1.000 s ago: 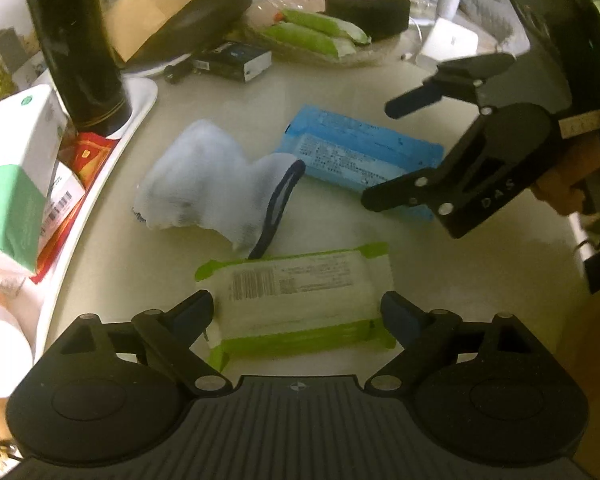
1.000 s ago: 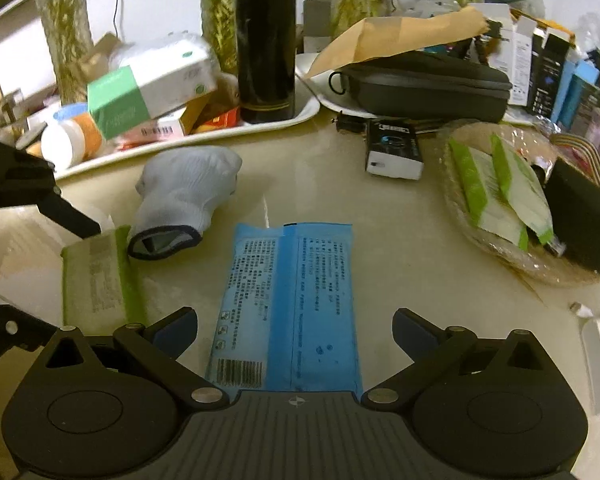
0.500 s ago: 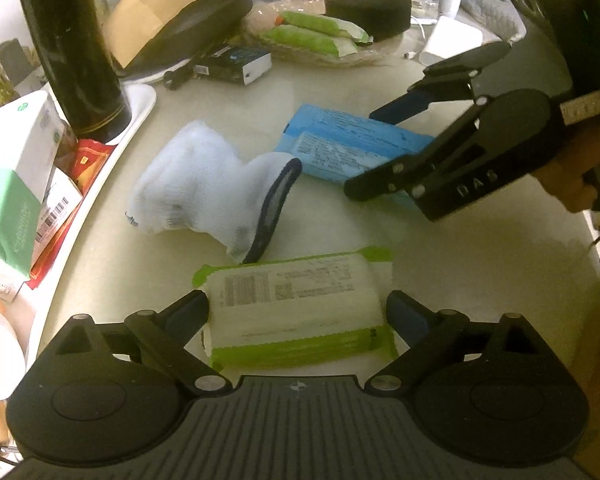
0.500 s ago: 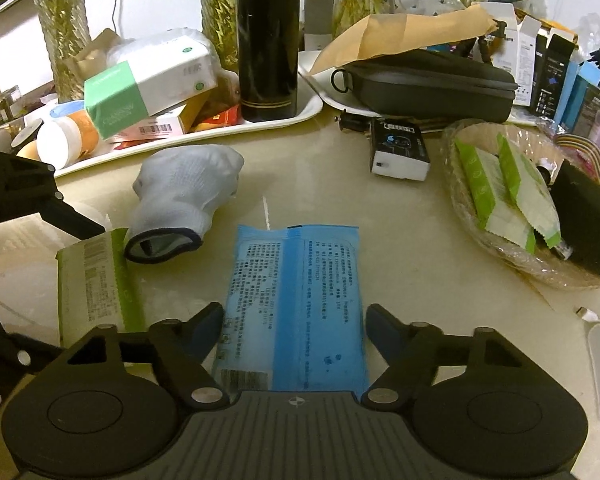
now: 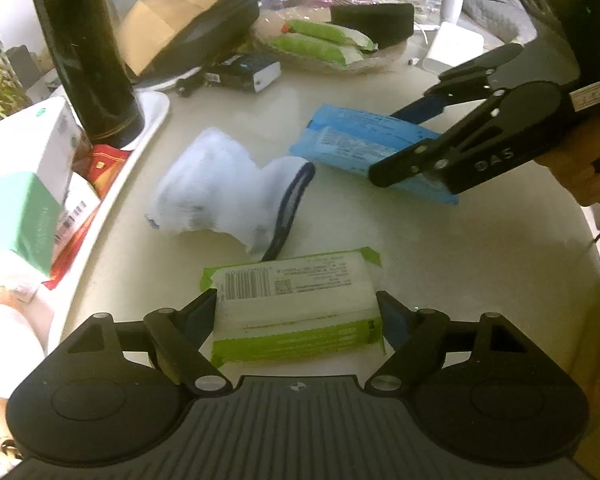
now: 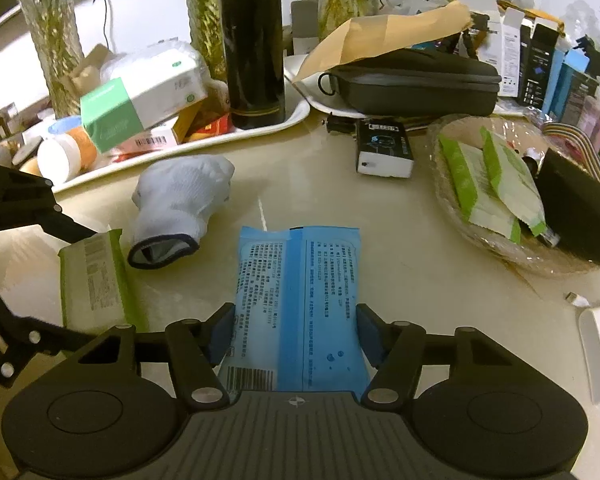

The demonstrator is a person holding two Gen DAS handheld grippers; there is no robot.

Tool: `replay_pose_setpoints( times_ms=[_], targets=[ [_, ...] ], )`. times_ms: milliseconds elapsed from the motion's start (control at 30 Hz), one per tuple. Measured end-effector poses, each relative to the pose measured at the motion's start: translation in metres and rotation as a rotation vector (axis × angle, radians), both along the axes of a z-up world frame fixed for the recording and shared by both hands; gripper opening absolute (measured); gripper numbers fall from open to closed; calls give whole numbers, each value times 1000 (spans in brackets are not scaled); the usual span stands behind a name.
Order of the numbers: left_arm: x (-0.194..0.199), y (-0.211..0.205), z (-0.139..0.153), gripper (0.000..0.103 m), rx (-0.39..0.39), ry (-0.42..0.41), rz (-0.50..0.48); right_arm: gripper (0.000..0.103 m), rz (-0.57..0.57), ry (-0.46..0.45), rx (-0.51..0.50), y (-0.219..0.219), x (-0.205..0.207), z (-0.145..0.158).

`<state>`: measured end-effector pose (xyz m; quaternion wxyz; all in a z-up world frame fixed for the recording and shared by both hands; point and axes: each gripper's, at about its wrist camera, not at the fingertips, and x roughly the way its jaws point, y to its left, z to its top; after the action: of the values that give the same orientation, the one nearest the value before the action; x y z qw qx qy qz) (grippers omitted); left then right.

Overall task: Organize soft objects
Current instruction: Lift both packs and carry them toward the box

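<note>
My left gripper is shut on a green-and-white wipes pack, its pads pressed on both ends. My right gripper is shut on a blue wipes pack; the same gripper and blue pack show at the right of the left wrist view. A white sock with a dark cuff lies on the table between the two packs; it also shows in the right wrist view, next to the green pack.
A wicker basket at the right holds green packets and a black item. A white tray with a black flask and boxes stands behind the sock. A small black-and-white box and a black case lie farther back.
Both grippers have closed from open onto their packs. The right gripper has tilted down over the blue pack.
</note>
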<state>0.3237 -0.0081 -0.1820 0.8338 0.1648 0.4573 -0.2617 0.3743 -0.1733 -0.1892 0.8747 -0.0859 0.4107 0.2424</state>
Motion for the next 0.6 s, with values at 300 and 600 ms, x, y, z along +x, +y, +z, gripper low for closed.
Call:
replay_pose_setpoints(
  times_ms=[300,600],
  targets=[
    [-8,16,20,82,-49,-47,32,65,-27,-31,63,-22,-16,31],
    [-33,34,57,82,-70,-115,68,65,-43,-49,71,-47,-55,75]
  ],
)
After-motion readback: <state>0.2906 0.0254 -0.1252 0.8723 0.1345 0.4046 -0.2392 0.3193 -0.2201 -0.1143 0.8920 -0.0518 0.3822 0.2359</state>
